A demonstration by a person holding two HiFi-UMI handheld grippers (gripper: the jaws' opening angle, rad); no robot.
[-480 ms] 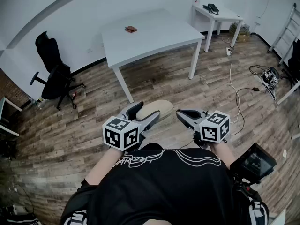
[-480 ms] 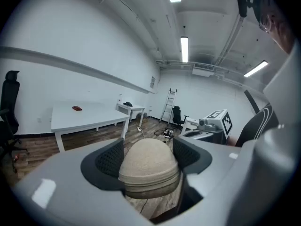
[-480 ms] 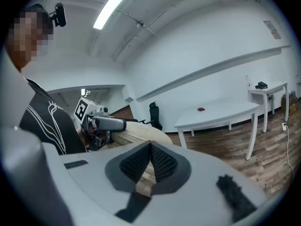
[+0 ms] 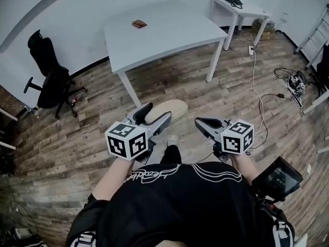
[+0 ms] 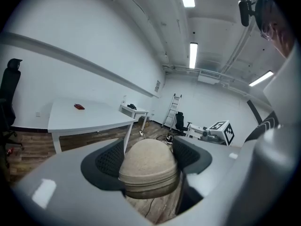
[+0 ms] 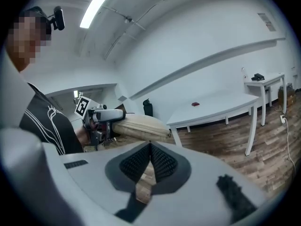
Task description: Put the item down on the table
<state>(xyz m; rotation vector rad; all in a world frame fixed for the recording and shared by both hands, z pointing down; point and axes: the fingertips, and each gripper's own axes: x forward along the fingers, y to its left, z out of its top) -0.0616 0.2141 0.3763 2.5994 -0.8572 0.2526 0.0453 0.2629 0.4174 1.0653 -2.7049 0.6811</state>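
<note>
The carrying step is in hand. The beige item [image 4: 170, 108], a rounded padded thing with a seam along its side, is sitting in the left claw [image 4: 156, 116]. It is hanging over the wooden floor [image 4: 241, 102], well apart from the white bench [image 4: 169, 35] standing at the far side of the scene. In the left gripper view the two ribbed pads are standing wide and pressing on the item's flanks, one on each side. The wide stance is therefore a grip on a broad thing, not an empty claw. The right claw [image 4: 201, 121] is hanging just to the right, its pads meeting with nothing between them, and it is taking no part in the hold.

The bench top is lying bare but for a small reddish-brown object [image 4: 139, 23] toward its far left. Nothing is set down yet, so the task is looking to be at an early stage. The next move, I judge, is calling for walking up to the bench's near edge and bringing the left claw over a bare stretch of the top. From there it means lowering until the item is resting flat, and only then parting the pads. The item is looking soft, so it may be sagging or rolling if let go while tilted.
</note>
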